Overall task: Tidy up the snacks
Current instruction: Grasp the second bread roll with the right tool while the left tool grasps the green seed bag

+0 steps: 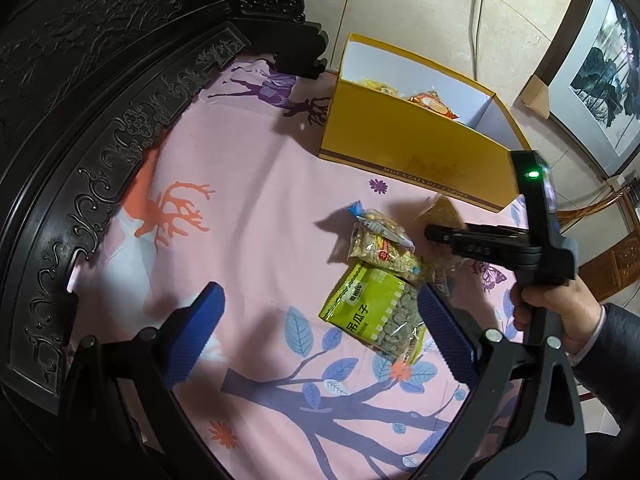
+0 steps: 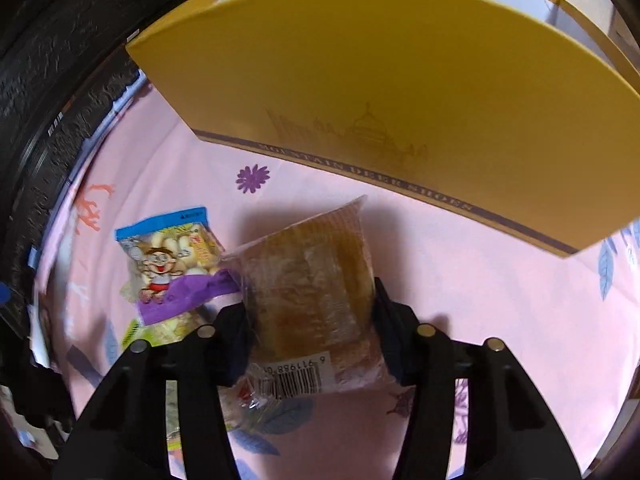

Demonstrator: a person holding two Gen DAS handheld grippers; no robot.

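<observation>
Black jaws of the right gripper [image 2: 310, 308] press against both sides of a clear-wrapped brown pastry packet [image 2: 308, 280], clenched on it just above the pink printed bedsheet [image 2: 460, 280], barcode end toward the camera. Just left of that packet lies a cartoon-printed snack bag [image 2: 172, 264] with a blue top and purple band, touching the packet's corner. Beyond them stands the yellow shoe box [image 2: 380, 80], its long side wall facing the gripper. The left gripper [image 1: 320, 324] hangs spread wide with nothing between its blue pads [image 1: 200, 320], above the sheet. Near its right pad lies a green seed packet [image 1: 368, 308], partly overlapped by a clear bag of mixed snacks [image 1: 380, 248]. A hand [image 1: 560, 312] in a dark sleeve grips the right tool's handle. Inside the box, a few packets [image 1: 428, 102] already sit. Dark carved wood [image 1: 100, 120] borders the sheet.
</observation>
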